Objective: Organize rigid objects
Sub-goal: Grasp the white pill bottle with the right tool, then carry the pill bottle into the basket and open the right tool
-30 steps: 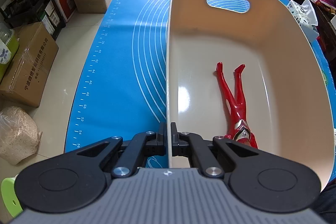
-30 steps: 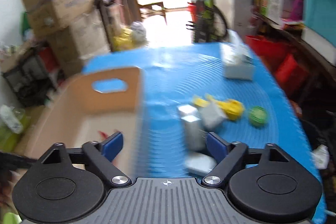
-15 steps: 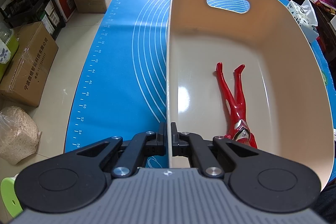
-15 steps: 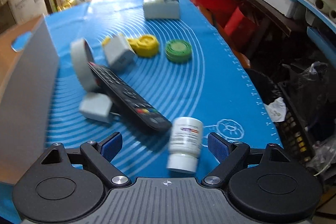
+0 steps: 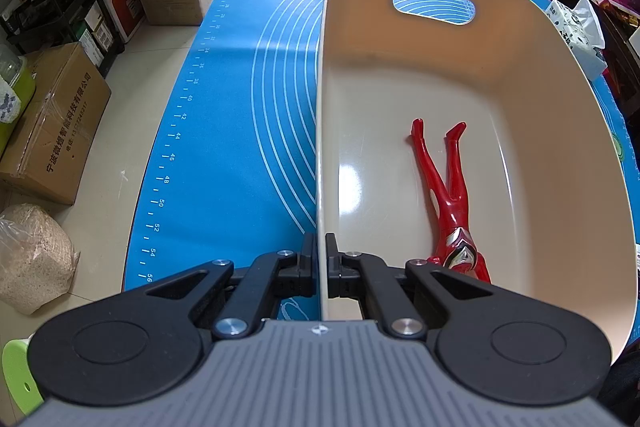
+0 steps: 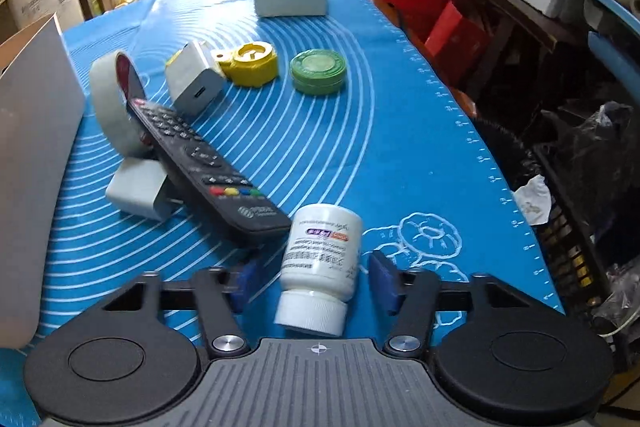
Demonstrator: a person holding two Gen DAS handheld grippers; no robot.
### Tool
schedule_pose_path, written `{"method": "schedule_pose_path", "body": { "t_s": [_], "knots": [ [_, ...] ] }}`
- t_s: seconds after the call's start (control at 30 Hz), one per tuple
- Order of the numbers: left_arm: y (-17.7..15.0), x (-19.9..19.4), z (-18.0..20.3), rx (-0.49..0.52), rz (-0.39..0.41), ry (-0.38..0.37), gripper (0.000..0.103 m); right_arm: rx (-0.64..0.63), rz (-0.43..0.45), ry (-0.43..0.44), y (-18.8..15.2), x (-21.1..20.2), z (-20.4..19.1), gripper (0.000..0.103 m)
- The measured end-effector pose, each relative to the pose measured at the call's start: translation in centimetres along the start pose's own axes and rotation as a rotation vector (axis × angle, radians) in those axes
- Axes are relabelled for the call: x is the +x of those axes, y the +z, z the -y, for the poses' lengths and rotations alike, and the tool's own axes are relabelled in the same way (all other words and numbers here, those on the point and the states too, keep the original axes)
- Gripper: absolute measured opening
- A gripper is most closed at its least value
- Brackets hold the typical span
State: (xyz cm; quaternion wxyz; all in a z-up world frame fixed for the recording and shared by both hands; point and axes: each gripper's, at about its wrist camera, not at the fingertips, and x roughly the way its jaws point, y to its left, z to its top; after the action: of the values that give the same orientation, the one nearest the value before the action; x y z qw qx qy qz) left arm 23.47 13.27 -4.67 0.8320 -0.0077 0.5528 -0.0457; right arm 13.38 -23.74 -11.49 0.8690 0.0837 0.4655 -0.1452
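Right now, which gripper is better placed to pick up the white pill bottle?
Right. The right gripper is open with the pill bottle lying between its fingers; the left gripper is clamped on the bin wall.

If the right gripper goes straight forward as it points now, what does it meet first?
The right gripper is open with the white pill bottle lying already between its fingers, so it would meet the bottle first. Beyond that, probably the black remote control, slightly to the left.

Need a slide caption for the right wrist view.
Open right gripper straddles a white pill bottle lying on the blue mat.
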Motion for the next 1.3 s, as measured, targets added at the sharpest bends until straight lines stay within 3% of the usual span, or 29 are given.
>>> {"method": "schedule_pose_path", "body": {
  "t_s": [0.23,0.47,0.7,0.93,1.13,1.3],
  "knots": [
    [0.0,0.0,0.0,0.000,0.000,0.000,0.004,0.026,0.017,-0.034,-0.1,-1.2,0.2,0.045],
    [0.0,0.0,0.0,0.000,0.000,0.000,0.004,0.013,0.109,-0.043,0.8,-4.7,-0.9,0.045],
    [0.1,0.0,0.0,-0.001,0.000,-0.001,0.004,-0.022,0.215,0.048,3.2,-8.1,-3.8,0.045],
    [0.1,0.0,0.1,0.000,0.000,0.000,0.004,-0.142,0.310,0.174,6.0,-10.9,-9.2,0.045],
    [0.1,0.0,0.1,0.002,-0.001,0.002,0.004,-0.213,0.345,0.279,7.5,-11.5,-14.6,0.045],
    [0.1,0.0,0.0,0.003,0.000,-0.002,0.004,-0.195,0.327,0.334,7.1,-10.5,-18.0,0.045]
  ]
}}
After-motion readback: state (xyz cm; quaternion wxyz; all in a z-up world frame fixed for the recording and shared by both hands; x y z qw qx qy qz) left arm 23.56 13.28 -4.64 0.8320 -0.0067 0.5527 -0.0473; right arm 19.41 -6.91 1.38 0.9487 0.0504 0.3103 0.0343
